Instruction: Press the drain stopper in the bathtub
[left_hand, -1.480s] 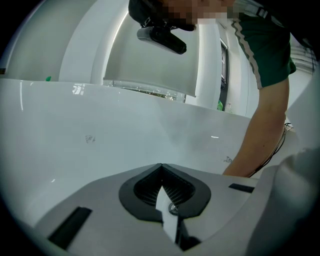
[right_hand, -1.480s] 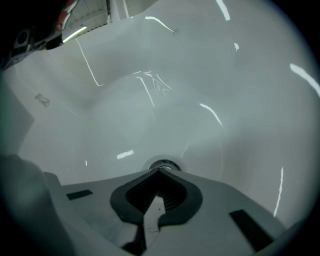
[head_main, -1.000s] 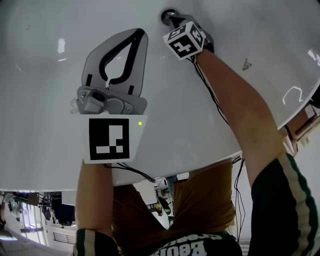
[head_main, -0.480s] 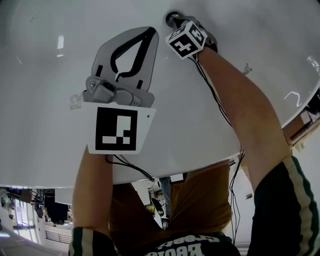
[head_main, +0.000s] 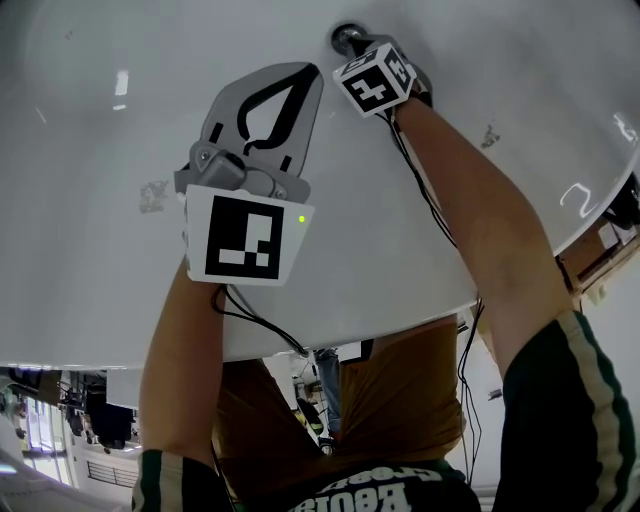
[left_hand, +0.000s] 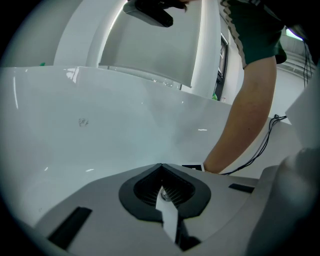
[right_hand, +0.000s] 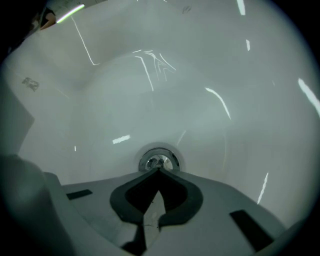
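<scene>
- Right tongs (right_hand: 159, 171) clenched, empty, tips right at the drain stopper (right_hand: 158, 161) at the bathtub (right_hand: 210, 100) bottom. Press looks underway, can't tell if it's down.
- Left tongs (left_hand: 161, 169) clenched on nothing, hovering aside.

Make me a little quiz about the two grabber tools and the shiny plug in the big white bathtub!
1. True or false: the left gripper reaches the round shiny metal drain stopper.
2. Which tip sits at the stopper in the white bathtub? A: the left one. B: the right gripper.
3. Fill in: both grippers are ___ (open or shut) and hold nothing.
Key: 1 false; 2 B; 3 shut.
</scene>
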